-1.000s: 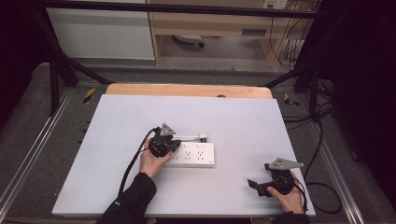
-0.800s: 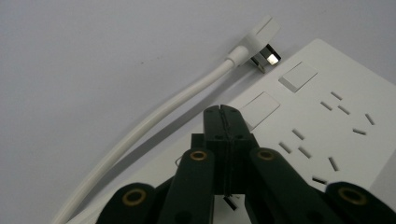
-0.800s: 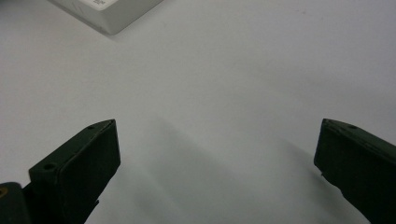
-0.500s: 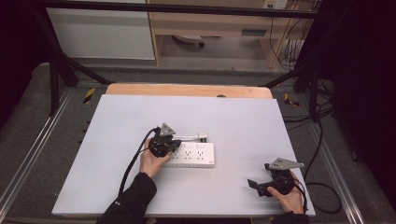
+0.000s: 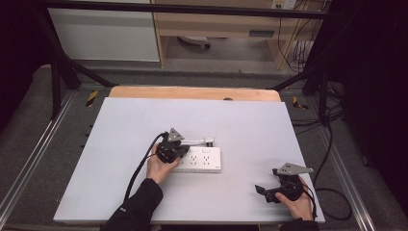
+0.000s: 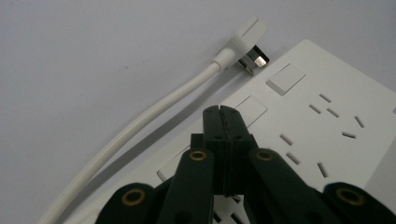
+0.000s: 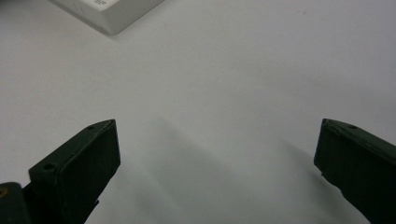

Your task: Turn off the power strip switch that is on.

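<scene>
Power strip [image 5: 201, 160]: lay flat mid-tabletop [image 5: 240, 120], white plug [image 6: 245, 39] and cord beside its far edge.
Left gripper [image 6: 220, 111]: jaws closed together, empty, tips over the strip's face.
Right gripper [image 7: 217, 149]: jaws wide open, empty, well apart from the strip.

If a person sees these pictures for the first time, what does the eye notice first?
First, the white power strip near the middle of the pale table, with the left gripper, jaws shut, pressing on its top. A white plug lies loose beside the strip's edge. The right gripper rests open near the table's front right corner.
</scene>
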Action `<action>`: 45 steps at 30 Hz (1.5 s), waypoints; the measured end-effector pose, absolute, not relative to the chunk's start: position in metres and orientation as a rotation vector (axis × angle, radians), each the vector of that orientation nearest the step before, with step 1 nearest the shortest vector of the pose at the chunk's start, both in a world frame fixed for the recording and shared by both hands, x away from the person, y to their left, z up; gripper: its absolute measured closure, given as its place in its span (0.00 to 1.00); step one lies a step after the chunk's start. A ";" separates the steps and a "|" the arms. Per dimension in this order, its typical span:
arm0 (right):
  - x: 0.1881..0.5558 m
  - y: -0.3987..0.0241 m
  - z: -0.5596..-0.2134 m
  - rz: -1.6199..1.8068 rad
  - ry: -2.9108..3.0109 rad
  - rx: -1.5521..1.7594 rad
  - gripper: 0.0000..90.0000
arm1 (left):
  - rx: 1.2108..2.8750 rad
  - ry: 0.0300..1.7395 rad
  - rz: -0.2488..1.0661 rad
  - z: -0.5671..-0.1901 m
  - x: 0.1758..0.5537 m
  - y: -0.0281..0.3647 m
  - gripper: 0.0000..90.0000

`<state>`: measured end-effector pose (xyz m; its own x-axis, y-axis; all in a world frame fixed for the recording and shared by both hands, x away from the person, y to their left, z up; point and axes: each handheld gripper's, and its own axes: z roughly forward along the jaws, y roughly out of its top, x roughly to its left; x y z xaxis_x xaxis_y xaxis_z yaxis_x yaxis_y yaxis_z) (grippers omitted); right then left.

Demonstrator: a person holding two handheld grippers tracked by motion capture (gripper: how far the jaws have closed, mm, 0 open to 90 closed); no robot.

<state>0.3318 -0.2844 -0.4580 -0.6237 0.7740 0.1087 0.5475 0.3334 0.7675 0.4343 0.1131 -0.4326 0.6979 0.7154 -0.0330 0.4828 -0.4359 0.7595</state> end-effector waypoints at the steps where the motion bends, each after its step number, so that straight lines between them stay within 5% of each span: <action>1: 0.332 -0.284 -0.458 1.174 2.323 1.189 0.01 | 2.119 0.912 0.376 -0.433 0.434 0.113 1.00; 26: 0.332 -0.284 -0.458 1.172 2.322 1.194 0.01 | 2.126 0.878 0.368 -0.409 0.422 0.137 0.98; 33: 0.331 -0.284 -0.458 1.174 2.320 1.196 0.01 | 2.136 0.881 0.355 -0.404 0.415 0.153 0.86; 45: 0.331 -0.284 -0.458 1.172 2.322 1.197 0.01 | 2.137 0.953 0.407 -0.400 0.405 0.190 0.51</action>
<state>0.3315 -0.2839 -0.4582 -0.6187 0.7775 0.1126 0.5523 0.3285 0.7662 0.4045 0.1903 -0.4001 0.6727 0.7398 -0.0126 0.5020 -0.4438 0.7423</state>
